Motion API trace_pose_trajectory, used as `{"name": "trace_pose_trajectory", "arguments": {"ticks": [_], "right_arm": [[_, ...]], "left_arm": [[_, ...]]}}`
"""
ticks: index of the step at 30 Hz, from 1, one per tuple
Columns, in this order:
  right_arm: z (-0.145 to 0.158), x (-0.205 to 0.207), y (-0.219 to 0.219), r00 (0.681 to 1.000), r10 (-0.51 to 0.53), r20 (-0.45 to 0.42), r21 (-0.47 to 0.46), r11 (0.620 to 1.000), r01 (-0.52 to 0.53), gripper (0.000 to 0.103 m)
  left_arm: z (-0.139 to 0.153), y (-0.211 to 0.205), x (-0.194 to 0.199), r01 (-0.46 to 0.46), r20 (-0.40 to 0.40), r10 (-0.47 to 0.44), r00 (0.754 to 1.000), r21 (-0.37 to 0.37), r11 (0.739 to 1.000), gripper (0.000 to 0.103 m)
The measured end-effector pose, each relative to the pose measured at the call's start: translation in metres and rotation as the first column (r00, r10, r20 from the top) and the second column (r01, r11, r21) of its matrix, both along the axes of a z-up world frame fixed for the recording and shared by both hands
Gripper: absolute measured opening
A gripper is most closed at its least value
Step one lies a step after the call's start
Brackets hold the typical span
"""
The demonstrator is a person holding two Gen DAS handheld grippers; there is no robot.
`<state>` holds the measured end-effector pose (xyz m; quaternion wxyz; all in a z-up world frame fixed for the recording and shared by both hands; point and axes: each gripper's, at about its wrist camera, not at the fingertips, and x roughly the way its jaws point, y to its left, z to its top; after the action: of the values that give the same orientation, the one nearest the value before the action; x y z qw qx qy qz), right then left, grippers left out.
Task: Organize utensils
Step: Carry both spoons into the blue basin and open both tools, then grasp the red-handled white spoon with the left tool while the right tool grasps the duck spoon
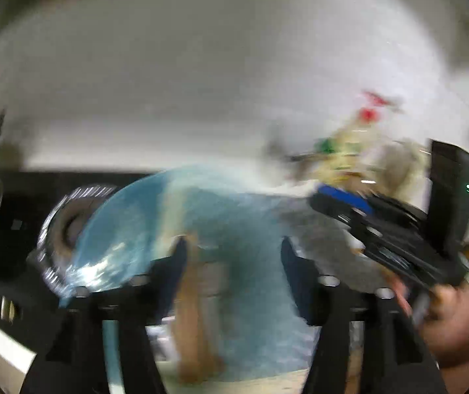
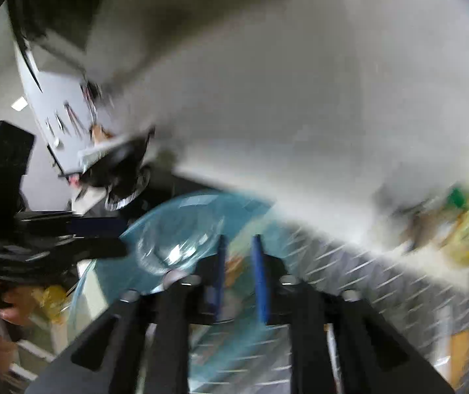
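Observation:
Both views are badly blurred. In the left wrist view my left gripper (image 1: 234, 262) stands open over a translucent blue dish (image 1: 129, 223). A tan wooden handle (image 1: 190, 315) runs down beside its left finger (image 1: 176, 262), with a wide gap to the other finger. My right gripper (image 1: 382, 229) shows at the right, held by a hand (image 1: 457, 321). In the right wrist view my right gripper (image 2: 239, 262) has a narrow gap between its blue pads, over the blue dish (image 2: 181, 229). A tan blur lies behind that gap; what it is I cannot tell. The left gripper (image 2: 53, 243) is at the left.
A shiny silver ring (image 1: 66, 229) sits on a black surface at the left. Colourful clutter (image 1: 349, 151) lies at the back right before a white wall. A grey patterned surface (image 2: 365, 279) stretches to the right of the dish.

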<state>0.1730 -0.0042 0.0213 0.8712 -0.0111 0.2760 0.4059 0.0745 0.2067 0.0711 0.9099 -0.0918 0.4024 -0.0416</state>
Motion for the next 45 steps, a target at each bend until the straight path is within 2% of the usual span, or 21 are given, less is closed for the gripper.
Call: {"name": "trace_pose_trajectory", "arguments": {"ticks": [1, 3, 5, 7, 10, 11, 14, 15, 18, 24, 27, 28, 30, 32, 33, 35, 37, 40, 42, 45], "right_arm": [[0.001, 0.004, -0.026, 0.998, -0.044, 0.042, 0.002, 0.999, 0.044, 0.040], [-0.008, 0.019, -0.068, 0.991, -0.126, 0.047, -0.014, 0.992, 0.127, 0.042], [-0.032, 0.043, -0.110, 0.981, -0.188, -0.053, -0.039, 0.982, 0.186, 0.042], [-0.055, 0.057, -0.136, 0.968, -0.221, -0.116, -0.046, 0.975, 0.218, 0.042], [-0.093, 0.068, -0.160, 0.963, -0.211, -0.170, -0.089, 0.976, 0.198, 0.042], [-0.107, 0.073, -0.165, 0.963, -0.198, -0.184, -0.103, 0.978, 0.182, 0.042], [-0.136, 0.084, -0.171, 0.957, -0.197, -0.213, -0.151, 0.974, 0.167, 0.042], [-0.142, 0.089, -0.171, 0.954, -0.199, -0.223, -0.160, 0.973, 0.165, 0.042], [-0.156, 0.098, -0.172, 0.949, -0.181, -0.258, -0.173, 0.975, 0.139, 0.042], [-0.165, 0.100, -0.140, 0.970, -0.079, -0.230, -0.230, 0.973, 0.024, 0.042], [-0.170, 0.105, -0.128, 0.972, -0.072, -0.224, -0.264, 0.965, 0.011, 0.042], [-0.170, 0.106, -0.127, 0.973, -0.075, -0.220, -0.266, 0.964, 0.014, 0.042], [-0.170, 0.102, -0.121, 0.978, -0.079, -0.196, -0.302, 0.953, 0.016, 0.041], [-0.170, 0.095, -0.116, 0.984, -0.068, -0.165, -0.351, 0.936, 0.006, 0.029], [-0.169, 0.092, -0.116, 0.985, -0.065, -0.161, -0.357, 0.934, 0.003, 0.017], [-0.169, 0.086, -0.121, 0.984, -0.064, -0.163, -0.348, 0.937, 0.003, 0.015], [-0.169, 0.084, -0.130, 0.978, -0.078, -0.192, -0.309, 0.951, 0.015, 0.014], [-0.165, 0.086, -0.157, 0.946, -0.106, -0.306, -0.137, 0.988, 0.066, 0.014], [-0.162, 0.086, -0.174, 0.924, -0.122, -0.363, -0.049, 0.992, 0.112, 0.014], [-0.154, 0.081, -0.190, 0.909, -0.139, -0.393, 0.035, 0.986, 0.166, 0.014]], "left_arm": [[0.008, -0.030, -0.003, 0.071, 0.024, -0.071, 0.997, -0.006, 0.997, 0.063], [0.008, -0.072, 0.001, 0.145, 0.027, -0.144, 0.989, -0.020, 0.989, 0.065], [-0.013, -0.120, 0.011, 0.202, -0.001, -0.202, 0.979, -0.034, 0.979, 0.069], [-0.046, -0.150, 0.025, 0.204, -0.076, -0.208, 0.975, -0.055, 0.977, 0.069], [-0.110, -0.171, 0.053, 0.102, -0.214, -0.111, 0.971, -0.053, 0.993, 0.068], [-0.133, -0.170, 0.063, 0.038, -0.252, -0.048, 0.967, -0.045, 0.998, 0.065], [-0.168, -0.154, 0.078, -0.138, -0.286, 0.116, 0.951, -0.057, 0.989, 0.060], [-0.171, -0.148, 0.080, -0.171, -0.282, 0.150, 0.948, -0.051, 0.984, 0.060], [-0.181, -0.135, 0.088, -0.276, -0.273, 0.275, 0.922, 0.034, 0.961, 0.061], [-0.203, -0.120, 0.106, -0.360, -0.317, 0.350, 0.881, 0.030, 0.933, 0.060], [-0.205, -0.116, 0.108, -0.371, -0.298, 0.364, 0.882, 0.033, 0.928, 0.060], [-0.205, -0.117, 0.107, -0.367, -0.293, 0.362, 0.885, 0.039, 0.929, 0.055], [-0.204, -0.118, 0.108, -0.355, -0.281, 0.346, 0.895, 0.021, 0.935, 0.040], [-0.204, -0.121, 0.110, -0.338, -0.285, 0.327, 0.901, 0.008, 0.941, 0.027], [-0.203, -0.122, 0.111, -0.327, -0.284, 0.313, 0.906, -0.002, 0.945, 0.012], [-0.201, -0.127, 0.115, -0.285, -0.302, 0.250, 0.920, -0.076, 0.956, 0.006], [-0.196, -0.139, 0.115, -0.233, -0.297, 0.200, 0.934, -0.082, 0.969, 0.005], [-0.192, -0.155, 0.120, -0.175, -0.296, 0.138, 0.945, -0.101, 0.979, 0.004], [-0.191, -0.162, 0.119, -0.152, -0.296, 0.108, 0.949, -0.129, 0.980, 0.004], [-0.188, -0.172, 0.117, -0.131, -0.294, 0.076, 0.953, -0.174, 0.976, 0.004]]}}
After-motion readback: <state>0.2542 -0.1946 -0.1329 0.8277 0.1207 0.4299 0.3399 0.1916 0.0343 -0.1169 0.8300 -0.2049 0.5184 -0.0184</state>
